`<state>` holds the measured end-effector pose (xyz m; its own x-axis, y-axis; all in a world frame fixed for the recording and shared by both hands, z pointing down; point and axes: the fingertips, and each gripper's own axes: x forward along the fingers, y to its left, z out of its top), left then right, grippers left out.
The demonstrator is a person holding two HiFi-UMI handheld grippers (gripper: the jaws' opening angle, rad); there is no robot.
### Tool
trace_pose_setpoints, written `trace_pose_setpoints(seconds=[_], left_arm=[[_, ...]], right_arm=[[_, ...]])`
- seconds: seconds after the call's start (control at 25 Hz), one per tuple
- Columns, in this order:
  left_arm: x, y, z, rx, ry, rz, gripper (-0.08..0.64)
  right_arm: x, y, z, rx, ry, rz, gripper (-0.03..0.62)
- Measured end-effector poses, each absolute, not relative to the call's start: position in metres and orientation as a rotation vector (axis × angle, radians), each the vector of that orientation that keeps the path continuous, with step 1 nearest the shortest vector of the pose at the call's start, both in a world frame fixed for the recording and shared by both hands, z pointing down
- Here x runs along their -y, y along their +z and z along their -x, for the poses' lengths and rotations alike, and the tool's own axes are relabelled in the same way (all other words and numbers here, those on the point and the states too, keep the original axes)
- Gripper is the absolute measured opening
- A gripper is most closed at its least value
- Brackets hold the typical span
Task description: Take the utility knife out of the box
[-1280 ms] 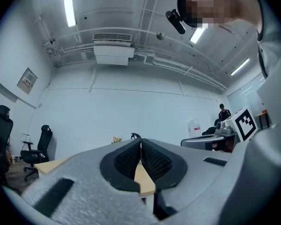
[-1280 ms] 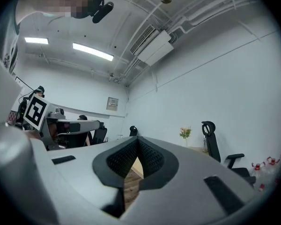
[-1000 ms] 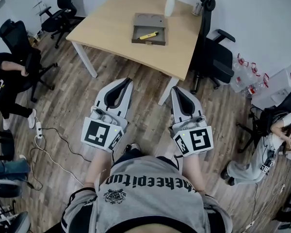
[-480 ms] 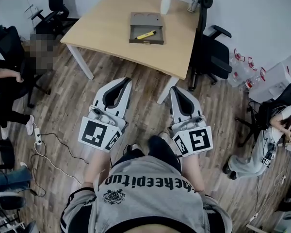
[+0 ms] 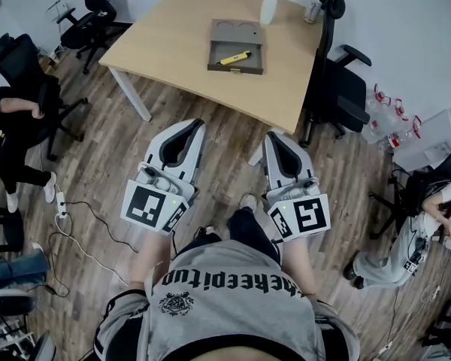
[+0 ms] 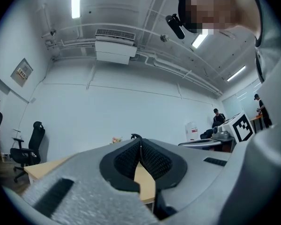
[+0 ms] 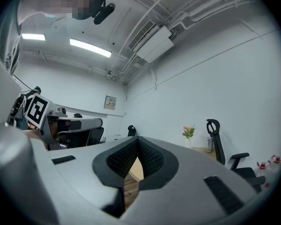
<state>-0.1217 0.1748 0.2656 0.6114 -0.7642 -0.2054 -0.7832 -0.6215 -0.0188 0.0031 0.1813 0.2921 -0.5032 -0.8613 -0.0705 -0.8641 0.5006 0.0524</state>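
Note:
A grey open box [image 5: 235,47] lies on the wooden table [image 5: 173,43] at the far end of the head view. The yellow utility knife [image 5: 234,58] rests inside it. My left gripper [image 5: 192,124] and right gripper [image 5: 275,136] are held side by side over the wooden floor, well short of the table, pointing at it. Both are shut with nothing between the pads. In the left gripper view the left gripper [image 6: 140,146] has its jaws meeting in front of the table edge. The right gripper [image 7: 138,142] also shows closed jaws in the right gripper view.
A white vase of flowers [image 5: 268,6] and a bottle [image 5: 313,7] stand at the table's far edge. A black office chair [image 5: 338,89] sits at its right side, and more chairs [image 5: 90,13] at the left. Seated people are at both sides of the room. Cables [image 5: 75,224] lie on the floor.
The person has stepped forward: a shoe now shows between the grippers and the table's near corner sits slightly closer. Both grippers stay shut, side by side.

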Motion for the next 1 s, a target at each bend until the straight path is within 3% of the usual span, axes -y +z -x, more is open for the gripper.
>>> trace_pose_setpoints(seconds=[1.0], left_arm=[[-0.053,0.253,0.047,-1.452,0.260,2.613,0.020]], right_arm=[[-0.040,0.282,-0.067,-2.781,0.127,1.330,0.006]])
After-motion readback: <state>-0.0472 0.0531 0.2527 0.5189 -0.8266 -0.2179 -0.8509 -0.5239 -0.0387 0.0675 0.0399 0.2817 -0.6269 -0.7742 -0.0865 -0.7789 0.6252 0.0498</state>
